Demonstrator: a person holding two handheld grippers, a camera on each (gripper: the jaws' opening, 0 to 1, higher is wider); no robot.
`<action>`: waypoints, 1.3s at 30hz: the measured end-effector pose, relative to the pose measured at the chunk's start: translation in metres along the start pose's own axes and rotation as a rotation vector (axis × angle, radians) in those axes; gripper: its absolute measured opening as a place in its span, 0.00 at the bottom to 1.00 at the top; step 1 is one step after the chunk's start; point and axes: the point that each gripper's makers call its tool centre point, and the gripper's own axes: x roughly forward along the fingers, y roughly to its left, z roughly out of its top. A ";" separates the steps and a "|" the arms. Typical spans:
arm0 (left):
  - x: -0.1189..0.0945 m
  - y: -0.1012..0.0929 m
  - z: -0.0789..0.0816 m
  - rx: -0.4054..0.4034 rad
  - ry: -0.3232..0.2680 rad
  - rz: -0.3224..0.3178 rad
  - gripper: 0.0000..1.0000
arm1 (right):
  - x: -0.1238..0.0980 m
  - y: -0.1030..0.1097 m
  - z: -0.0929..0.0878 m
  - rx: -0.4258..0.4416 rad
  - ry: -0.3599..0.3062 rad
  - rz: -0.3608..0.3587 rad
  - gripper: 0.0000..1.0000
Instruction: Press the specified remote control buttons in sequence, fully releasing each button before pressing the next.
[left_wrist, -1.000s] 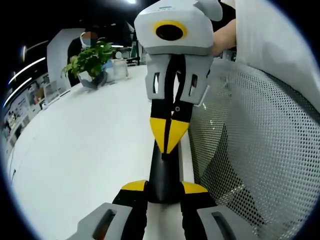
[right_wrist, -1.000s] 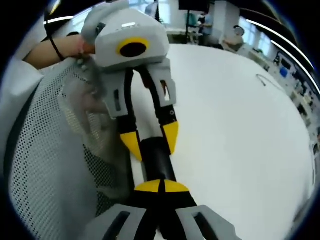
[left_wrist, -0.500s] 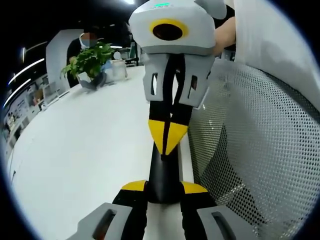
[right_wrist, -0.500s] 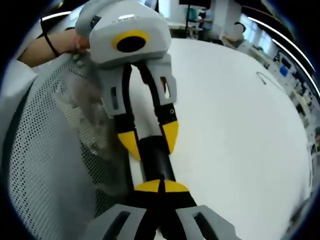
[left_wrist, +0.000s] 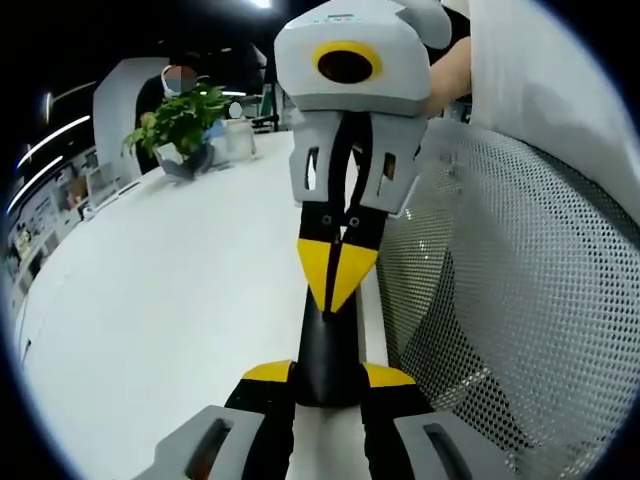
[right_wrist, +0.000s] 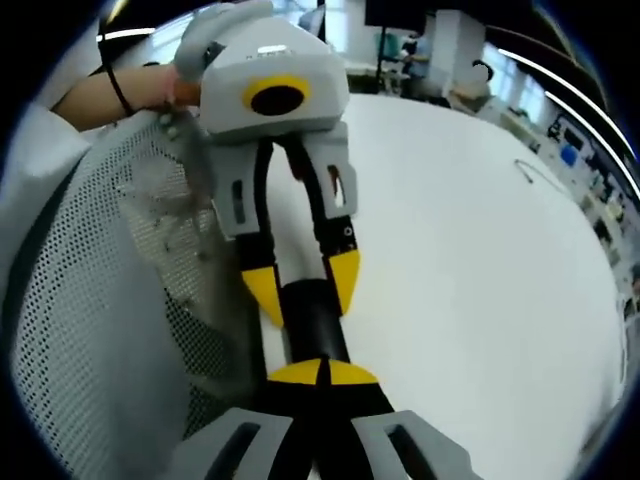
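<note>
Black remote control (left_wrist: 327, 350), slim, held lengthwise above white table

Lying smooth, white and faintly glossy: table (left_wrist: 170, 290), catching soft light. Showing as glossy black plastic: remote (left_wrist: 327, 345), clamped at both ends. Looking like matt grey plastic with yellow, smooth-looking tips: left gripper (left_wrist: 328, 375) and right gripper (right_wrist: 318, 373). Hanging on the near side as perforated white mesh, rough and see-through: chair back (left_wrist: 500, 300). Draping as matt white cloth: sleeve (left_wrist: 540, 90). Standing far left with leafy matt green: plant (left_wrist: 180, 120).
</note>
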 end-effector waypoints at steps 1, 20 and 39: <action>0.000 0.000 0.000 0.001 0.000 0.000 0.24 | 0.000 0.000 0.000 -0.019 0.007 0.002 0.00; 0.000 0.000 0.000 0.001 0.003 -0.001 0.24 | 0.004 0.000 0.001 -0.192 0.068 -0.052 0.00; 0.003 0.002 0.003 -0.056 0.058 0.072 0.25 | 0.001 -0.002 0.000 -0.096 0.032 -0.017 0.00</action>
